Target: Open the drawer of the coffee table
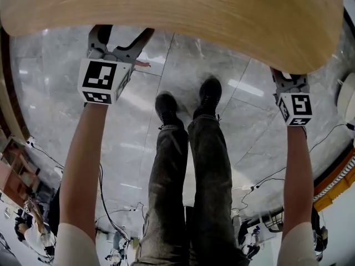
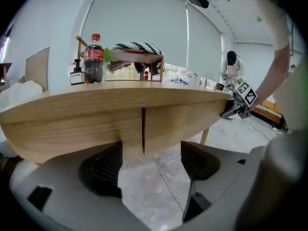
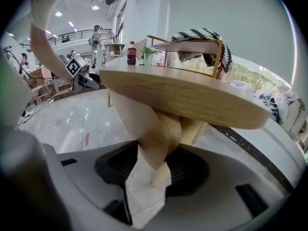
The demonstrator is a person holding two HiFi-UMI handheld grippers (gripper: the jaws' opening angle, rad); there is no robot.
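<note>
Status: the coffee table [image 1: 183, 15] is right in front of me, both tools tucked under its near edge. The drawer looks fully shut, with its front panel flush under the top.

Right gripper [image 3: 153, 170]: jaws narrowed onto the lower lip of the drawer front [image 3: 154, 129]. The wood fills the gap and both pads look to be in contact. I'd call that a grip, but a shallow one, near the tip of the lip.

Left gripper [image 2: 151, 165]: jaws wide apart, holding nothing. The panel's bottom edge hangs just above the gap, beside the vertical seam [image 2: 143, 129]. I can't tell from here which side of the seam is the moving part.

How I'd do the pull:
- Seat the left jaws over the lip on the same panel as the right before closing. Straddling the seam would clamp two parts together.
- Push both tools deeper onto the lip first, because a tip grip will likely slip off.
- Pull straight back toward me, level, both sides together — uneven pull probably racks the drawer.
- Go slow — the cola bottle [image 2: 94, 59] stands upright on the top and a jerk could tip it.
</note>
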